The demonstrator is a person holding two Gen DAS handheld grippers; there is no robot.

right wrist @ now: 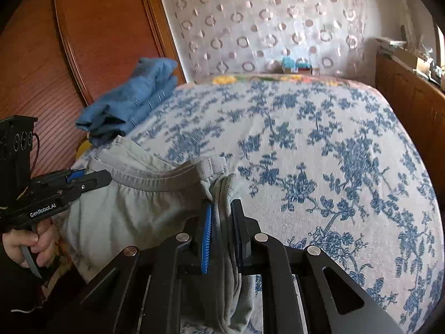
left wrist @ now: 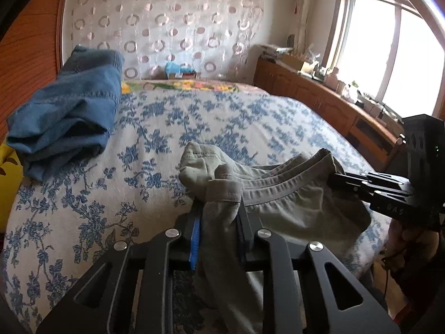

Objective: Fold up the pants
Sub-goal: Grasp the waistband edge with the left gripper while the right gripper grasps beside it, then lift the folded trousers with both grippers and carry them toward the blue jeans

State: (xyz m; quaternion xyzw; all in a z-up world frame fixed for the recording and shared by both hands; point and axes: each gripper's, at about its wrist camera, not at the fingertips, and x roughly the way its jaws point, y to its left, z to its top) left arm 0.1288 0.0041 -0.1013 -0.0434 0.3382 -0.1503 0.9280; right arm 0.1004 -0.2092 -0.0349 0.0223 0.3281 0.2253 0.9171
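Note:
Grey-green pants [left wrist: 294, 208] hang by their waistband between my two grippers, above the near edge of the bed. My left gripper [left wrist: 219, 208] is shut on the left end of the waistband, fabric bunched between its fingers. My right gripper [right wrist: 222, 208] is shut on the other end of the waistband [right wrist: 155, 179]. In the left wrist view the right gripper [left wrist: 338, 179] enters from the right, clamped on the band. In the right wrist view the left gripper [right wrist: 103, 178] enters from the left, held by a hand. The pant legs hang down out of sight.
The bed [left wrist: 222, 122] has a white cover with blue flowers. Folded blue jeans [left wrist: 69, 117] lie at its far left, also in the right wrist view [right wrist: 130, 100]. A yellow object [left wrist: 8, 178] stands at left. A wooden headboard [right wrist: 97, 27], a dotted curtain and a wooden sideboard [left wrist: 319, 94] surround the bed.

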